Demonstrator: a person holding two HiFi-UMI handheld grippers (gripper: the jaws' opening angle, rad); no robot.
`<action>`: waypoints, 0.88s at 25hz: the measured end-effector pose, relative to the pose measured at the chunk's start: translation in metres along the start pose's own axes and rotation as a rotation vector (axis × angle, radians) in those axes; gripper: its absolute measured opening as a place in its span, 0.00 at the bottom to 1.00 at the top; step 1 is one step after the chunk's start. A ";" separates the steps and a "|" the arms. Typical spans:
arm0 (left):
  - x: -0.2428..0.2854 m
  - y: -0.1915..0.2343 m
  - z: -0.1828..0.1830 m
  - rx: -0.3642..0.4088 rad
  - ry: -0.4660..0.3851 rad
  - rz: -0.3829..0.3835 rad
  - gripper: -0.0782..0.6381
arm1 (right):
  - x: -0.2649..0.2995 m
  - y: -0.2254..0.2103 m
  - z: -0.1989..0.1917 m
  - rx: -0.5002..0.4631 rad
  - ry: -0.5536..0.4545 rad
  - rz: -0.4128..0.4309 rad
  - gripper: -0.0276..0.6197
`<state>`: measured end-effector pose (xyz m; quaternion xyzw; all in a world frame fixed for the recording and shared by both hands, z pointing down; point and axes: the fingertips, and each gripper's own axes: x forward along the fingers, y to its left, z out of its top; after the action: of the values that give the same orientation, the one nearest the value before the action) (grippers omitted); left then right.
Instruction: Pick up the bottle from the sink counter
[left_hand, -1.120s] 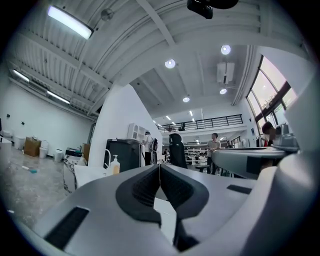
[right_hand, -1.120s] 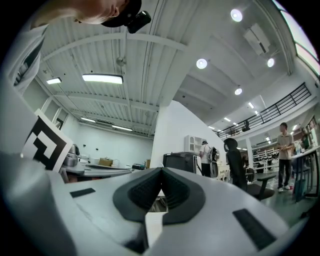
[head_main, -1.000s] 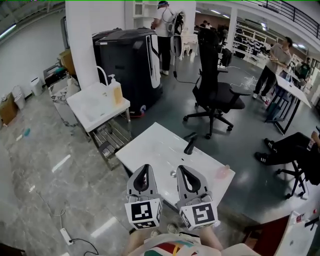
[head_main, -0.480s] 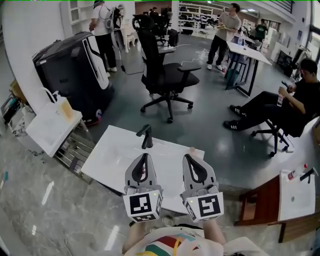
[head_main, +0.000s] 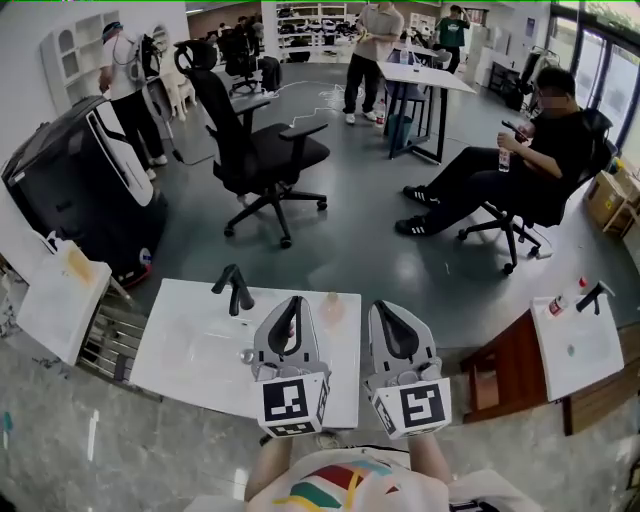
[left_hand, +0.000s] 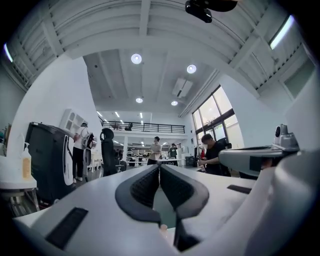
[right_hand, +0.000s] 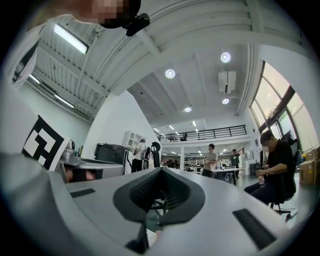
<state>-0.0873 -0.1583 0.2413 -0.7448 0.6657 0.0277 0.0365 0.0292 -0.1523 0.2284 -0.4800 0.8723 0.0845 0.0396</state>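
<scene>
In the head view a small pinkish bottle (head_main: 331, 307) stands upright at the far edge of the white sink counter (head_main: 190, 350), to the right of the black faucet (head_main: 235, 290). My left gripper (head_main: 293, 304) hangs over the counter with its tips just left of the bottle, its jaws shut and nothing in them. My right gripper (head_main: 383, 311) is held beside it, just past the counter's right edge, also shut and empty. Both gripper views look level across the room over the shut left gripper (left_hand: 159, 168) and right gripper (right_hand: 161, 171); the bottle does not show there.
A second white counter (head_main: 45, 305) with a yellow soap bottle (head_main: 76, 263) stands at the left, a third one (head_main: 580, 350) at the right. A black office chair (head_main: 255, 150), a black machine (head_main: 80, 185) and a seated person (head_main: 510, 160) are beyond.
The head view has swung round, so the sink counter and bottle have slid from right of the grippers to centre-left. Both grippers have stayed side by side, shut.
</scene>
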 end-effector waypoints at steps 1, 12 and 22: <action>0.003 -0.004 0.000 -0.001 0.000 -0.010 0.13 | 0.000 -0.004 -0.001 -0.001 0.002 -0.008 0.06; 0.028 -0.014 -0.001 0.005 -0.013 -0.056 0.13 | 0.004 -0.019 -0.018 0.033 0.031 -0.037 0.06; 0.069 -0.013 -0.016 -0.001 0.001 -0.112 0.25 | 0.018 -0.018 -0.039 0.073 0.023 0.028 0.06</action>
<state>-0.0672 -0.2263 0.2511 -0.7809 0.6230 0.0257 0.0374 0.0353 -0.1834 0.2617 -0.4667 0.8819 0.0477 0.0460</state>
